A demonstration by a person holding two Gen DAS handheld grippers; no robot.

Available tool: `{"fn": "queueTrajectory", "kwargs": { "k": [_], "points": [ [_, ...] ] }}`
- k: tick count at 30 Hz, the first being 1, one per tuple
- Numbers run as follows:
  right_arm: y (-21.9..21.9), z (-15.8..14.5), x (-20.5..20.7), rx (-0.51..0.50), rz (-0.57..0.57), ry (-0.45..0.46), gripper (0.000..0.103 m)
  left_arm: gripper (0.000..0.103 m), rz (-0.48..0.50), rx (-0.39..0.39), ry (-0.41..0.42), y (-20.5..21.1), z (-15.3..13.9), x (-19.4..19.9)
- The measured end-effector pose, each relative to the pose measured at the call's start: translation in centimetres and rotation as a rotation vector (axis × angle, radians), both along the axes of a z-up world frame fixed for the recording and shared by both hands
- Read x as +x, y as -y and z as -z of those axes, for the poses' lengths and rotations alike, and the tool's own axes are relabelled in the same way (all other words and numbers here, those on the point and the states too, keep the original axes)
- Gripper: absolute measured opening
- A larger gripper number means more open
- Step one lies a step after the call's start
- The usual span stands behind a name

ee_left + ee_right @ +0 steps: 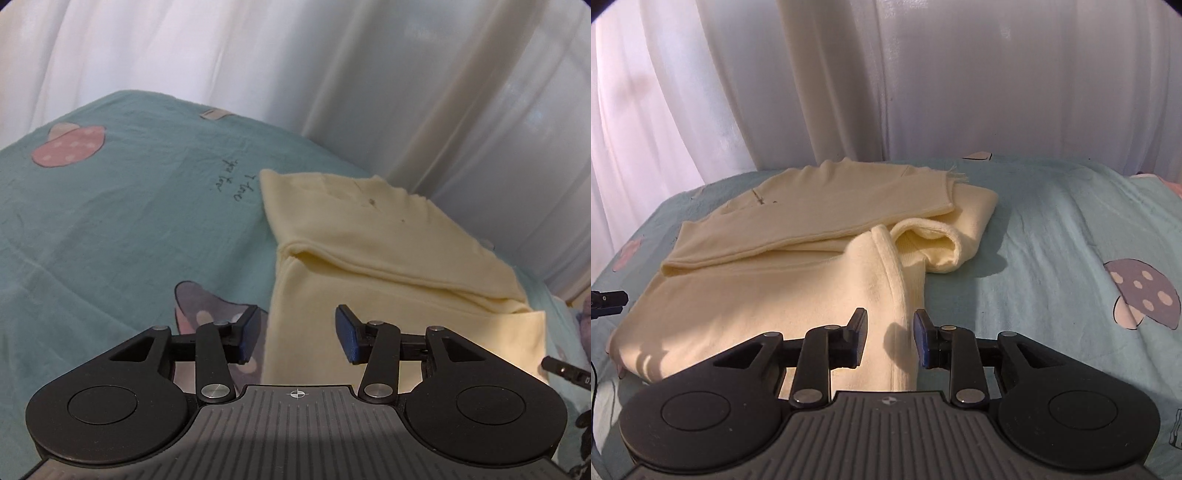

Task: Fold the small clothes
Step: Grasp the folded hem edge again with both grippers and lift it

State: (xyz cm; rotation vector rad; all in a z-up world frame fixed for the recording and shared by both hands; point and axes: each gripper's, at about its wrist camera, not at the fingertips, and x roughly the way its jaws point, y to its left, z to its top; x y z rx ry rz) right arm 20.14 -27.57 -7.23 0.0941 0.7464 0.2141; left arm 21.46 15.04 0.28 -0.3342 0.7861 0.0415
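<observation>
A cream knitted garment (369, 240) lies partly folded on the teal bedsheet (110, 221), its upper part doubled over the lower. My left gripper (299, 332) hovers open over the garment's left edge, with nothing between its blue pads. In the right wrist view the same garment (775, 288) spreads to the left, a sleeve cuff curled at its right side. My right gripper (890, 339) stands open, and a raised fold of the cream cloth runs between its fingers without being pinched.
The bedsheet (1052, 258) carries mushroom prints (1141, 295) and handwriting. White curtains (295, 55) hang close behind the bed's far edge. A black tool tip (609, 299) pokes in at the left edge of the right wrist view.
</observation>
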Motion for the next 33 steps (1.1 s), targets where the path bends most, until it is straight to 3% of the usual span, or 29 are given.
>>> {"fn": "queueTrajectory", "kwargs": {
  "k": [7, 10, 13, 15, 17, 21, 25, 29, 32, 33],
  "points": [
    [-1.0, 0.9, 2.9, -0.024, -0.002, -0.001, 0.033, 0.049, 0.029, 0.031, -0.033, 0.2, 1.9, 3.3],
    [-1.3, 1.4, 3.9, -0.031, -0.006, -0.011, 0.033, 0.040, 0.041, 0.062, -0.036, 0.9, 2.1, 4.5],
    [-1.5, 1.7, 4.4, -0.040, -0.015, -0.015, 0.032, 0.023, 0.048, 0.069, -0.036, 1.2, 2.1, 5.0],
    [-1.6, 1.7, 4.4, -0.049, -0.027, -0.007, 0.022, 0.012, 0.056, 0.073, -0.024, 1.3, 1.9, 4.9],
    [-1.9, 1.6, 4.1, -0.085, -0.035, 0.016, 0.007, 0.011, 0.057, 0.067, -0.014, 1.3, 1.7, 4.8],
    [-2.1, 1.2, 3.3, -0.081, -0.079, 0.065, 0.007, 0.011, 0.072, 0.053, 0.018, 1.6, 0.8, 4.3],
    [-2.0, 1.5, 3.7, -0.063, -0.082, 0.032, 0.008, 0.012, 0.104, 0.009, 0.007, 1.8, 1.0, 4.4],
    [-1.6, 1.8, 4.2, -0.049, -0.067, 0.004, 0.015, 0.024, 0.113, 0.029, -0.025, 2.1, 1.7, 5.0],
    [-1.8, 1.9, 4.2, -0.059, -0.069, 0.009, 0.014, 0.025, 0.133, 0.030, -0.028, 2.4, 1.9, 5.3],
    [-1.9, 1.8, 4.2, -0.070, -0.060, 0.016, 0.008, 0.024, 0.138, 0.040, -0.029, 2.6, 1.9, 5.4]
  ]
}}
